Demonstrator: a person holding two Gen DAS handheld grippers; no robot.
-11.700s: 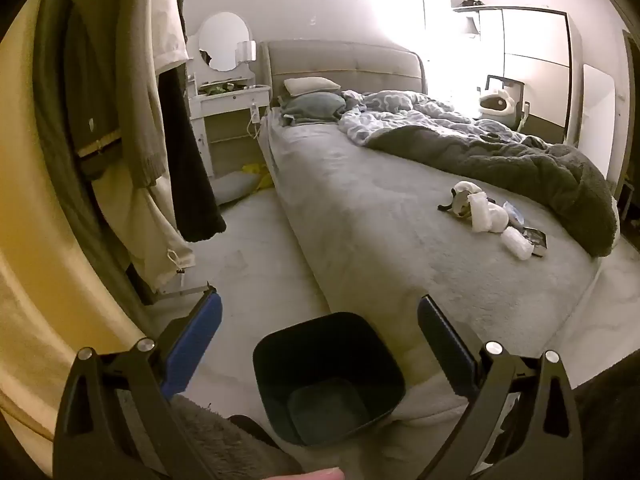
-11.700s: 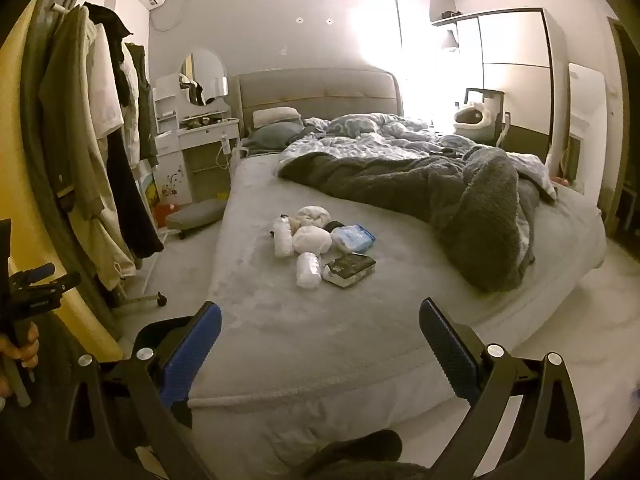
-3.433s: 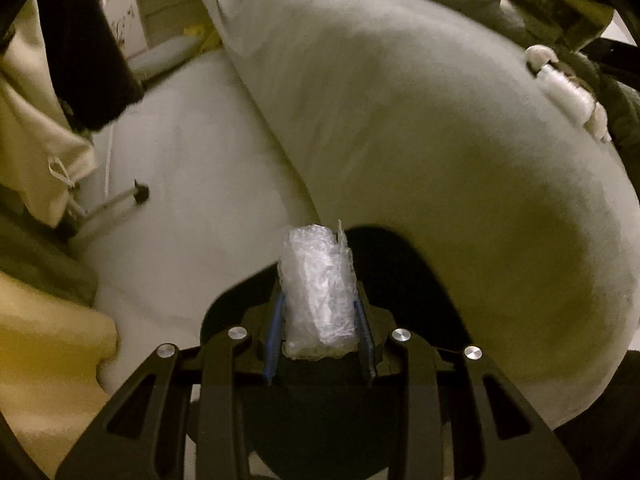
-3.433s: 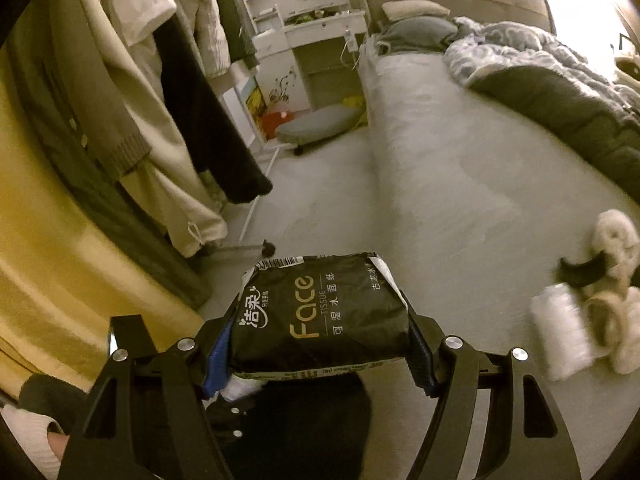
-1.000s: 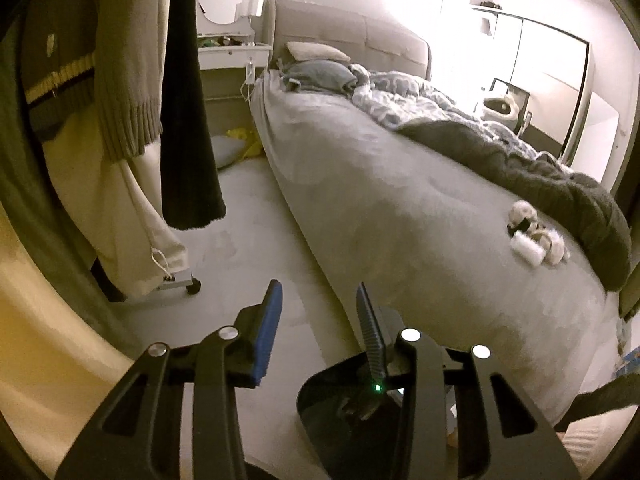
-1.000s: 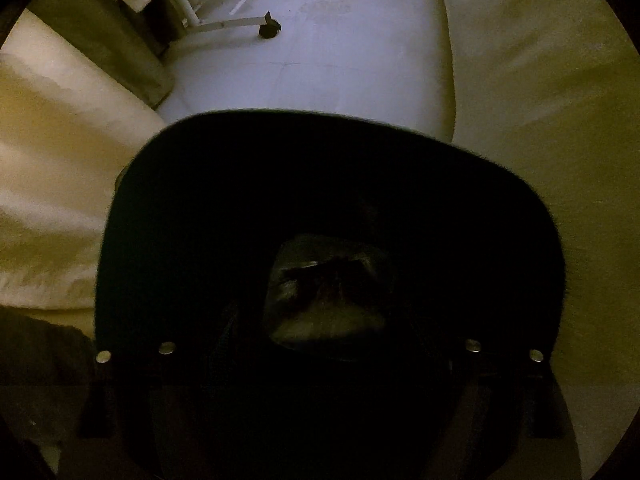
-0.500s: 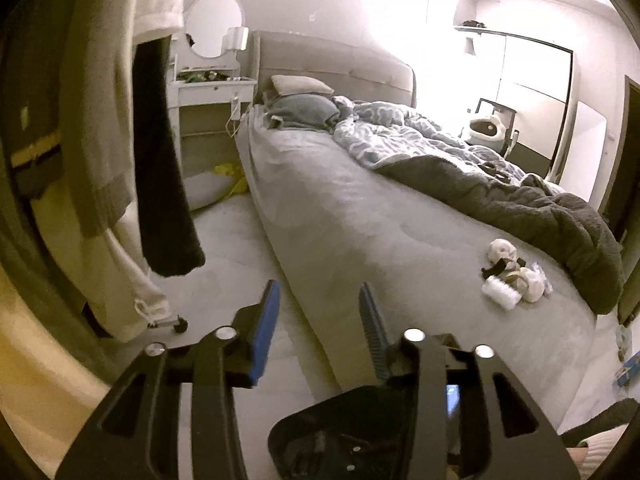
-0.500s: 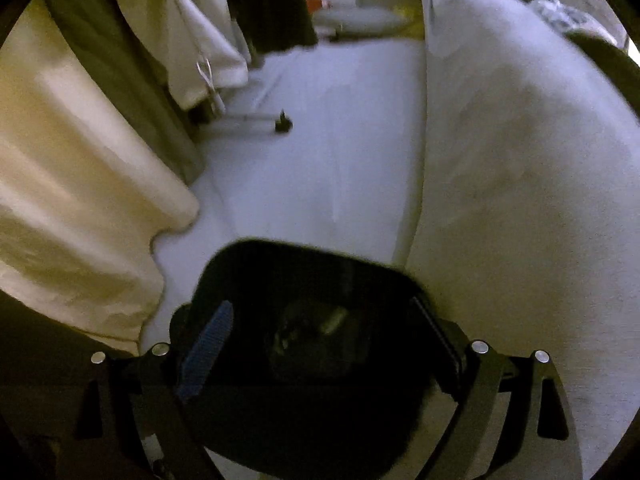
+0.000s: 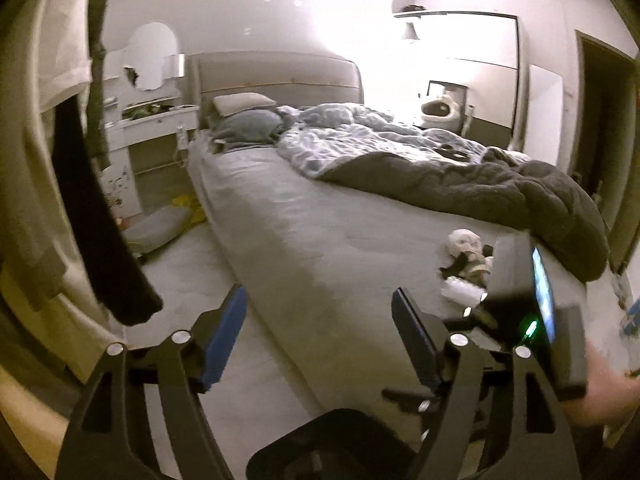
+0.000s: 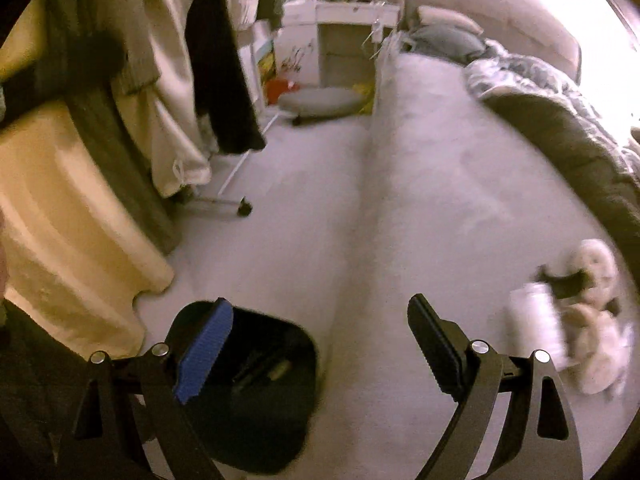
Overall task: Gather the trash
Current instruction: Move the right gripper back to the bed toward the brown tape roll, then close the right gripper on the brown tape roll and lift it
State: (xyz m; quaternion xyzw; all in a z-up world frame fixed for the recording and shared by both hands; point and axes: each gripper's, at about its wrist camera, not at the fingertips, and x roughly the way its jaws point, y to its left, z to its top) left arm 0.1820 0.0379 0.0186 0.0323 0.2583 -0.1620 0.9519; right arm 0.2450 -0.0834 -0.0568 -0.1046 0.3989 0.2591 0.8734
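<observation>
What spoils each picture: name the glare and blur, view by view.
Left wrist view: glare washes out the wall above the bed; fisheye bends the edges. Right wrist view: motion blur smears the trash pile and bin; glare burns the upper right corner.

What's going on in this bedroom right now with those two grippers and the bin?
A person is clearing trash off the bed with a handheld gripper in each hand. Neither holds anything: the left gripper is opening with nothing between its fingers, and the right gripper is open beside the black bin on the floor. A small pile of crumpled trash is left on the bed.
</observation>
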